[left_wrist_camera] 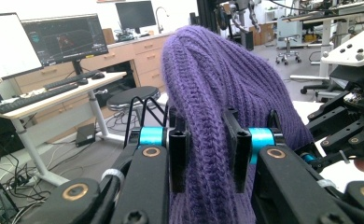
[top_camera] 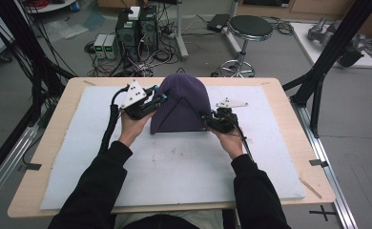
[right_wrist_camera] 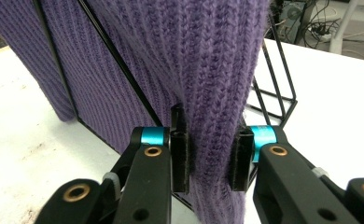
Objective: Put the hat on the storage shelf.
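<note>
Together we hold the purple knit hat (top_camera: pixel 181 102) draped over a black wire stand (right_wrist_camera: pixel 276 79) on the white mat (top_camera: pixel 174 167), our left gripper (left_wrist_camera: pixel 207 154) and right gripper (right_wrist_camera: pixel 211 156) each clamped on a fold of its knit.

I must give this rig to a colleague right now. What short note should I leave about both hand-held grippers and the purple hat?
Left hand-held gripper: shut on a fold of the purple knit beanie, at its left side.
Right hand-held gripper: shut on the beanie's knit at its lower right edge.
Things: the beanie is draped over a black wire stand, which stands on the white foam mat near the table's far side.
Done: both grippers have a grip on the beanie.
Left: the pictures do not settle whether the beanie is going on or coming off; probably keep both grips and move the two sides together, watching that the knit does not snag on the wire.
</note>
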The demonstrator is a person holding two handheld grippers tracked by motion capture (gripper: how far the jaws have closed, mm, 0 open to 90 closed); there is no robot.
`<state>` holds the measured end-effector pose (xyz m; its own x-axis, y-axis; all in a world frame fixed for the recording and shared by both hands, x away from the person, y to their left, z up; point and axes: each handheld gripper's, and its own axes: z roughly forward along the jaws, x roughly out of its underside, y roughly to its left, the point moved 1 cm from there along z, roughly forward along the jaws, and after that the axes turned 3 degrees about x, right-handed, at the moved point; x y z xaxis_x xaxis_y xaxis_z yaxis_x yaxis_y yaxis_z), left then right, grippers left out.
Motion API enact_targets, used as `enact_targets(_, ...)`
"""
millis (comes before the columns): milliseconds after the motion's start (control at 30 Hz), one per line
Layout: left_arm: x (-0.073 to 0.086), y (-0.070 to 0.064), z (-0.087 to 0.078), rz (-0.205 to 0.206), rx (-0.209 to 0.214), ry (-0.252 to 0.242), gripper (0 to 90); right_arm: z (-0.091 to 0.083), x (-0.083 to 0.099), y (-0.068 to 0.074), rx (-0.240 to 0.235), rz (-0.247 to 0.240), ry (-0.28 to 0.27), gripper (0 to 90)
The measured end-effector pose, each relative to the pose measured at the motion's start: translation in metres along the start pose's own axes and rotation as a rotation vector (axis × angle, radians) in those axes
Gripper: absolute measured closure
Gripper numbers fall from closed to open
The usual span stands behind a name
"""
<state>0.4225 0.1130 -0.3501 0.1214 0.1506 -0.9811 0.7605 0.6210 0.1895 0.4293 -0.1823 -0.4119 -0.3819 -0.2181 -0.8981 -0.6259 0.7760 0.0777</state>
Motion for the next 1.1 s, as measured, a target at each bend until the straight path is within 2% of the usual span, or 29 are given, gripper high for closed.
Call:
enact_targets(100,0.001,-0.001,0.001,-0.006,0.008,-0.002,74.5,0.0,0.0,-0.001,0.002,0.003,0.003,74.5)
enact_targets(167,0.002,-0.001,0.002,-0.017,0.016,0.0,73.2,0.0,0.001,-0.003,0.0,0.026,0.014,73.8)
enact_targets(300,0.001,-0.001,0.002,-0.021,0.01,0.004,72.3,0.0,0.002,-0.004,-0.009,0.039,0.013,73.4)
enact_targets(433,0.001,0.002,0.0,-0.082,0.015,-0.006,66.3,0.0,0.001,-0.004,-0.018,0.041,0.013,69.4)
enact_targets(533,0.001,0.003,-0.001,-0.117,0.016,-0.009,59.0,-0.002,0.001,-0.005,-0.035,0.049,0.013,60.7)
enact_targets(567,0.001,0.004,-0.001,-0.127,0.012,-0.01,52.2,-0.004,0.0,-0.006,-0.052,0.059,0.001,52.2)
enact_targets(600,0.001,0.004,-0.001,-0.136,0.009,-0.008,52.2,-0.004,0.0,-0.006,-0.052,0.059,0.001,52.2)
enact_targets(733,0.002,0.005,-0.001,-0.17,0.025,-0.014,43.0,-0.006,-0.002,-0.006,-0.094,0.077,-0.018,39.0)
enact_targets(800,0.002,0.004,0.0,-0.174,0.03,-0.02,36.9,-0.006,-0.003,-0.006,-0.106,0.074,-0.022,25.9)
enact_targets(833,0.001,0.004,0.0,-0.175,0.032,-0.021,33.9,-0.006,-0.003,-0.004,-0.09,0.065,-0.03,17.5)
enact_targets(933,0.001,0.004,0.0,-0.175,0.03,-0.015,28.4,-0.01,-0.007,-0.001,-0.027,0.05,-0.078,4.2)
enact_targets(1000,0.001,0.004,-0.001,-0.182,0.026,-0.01,26.9,-0.011,-0.008,0.0,-0.014,0.061,-0.096,0.7)
enact_targets(1100,-0.001,0.005,-0.003,-0.186,0.023,-0.011,24.9,-0.018,-0.011,0.0,0.002,0.066,-0.134,0.7)
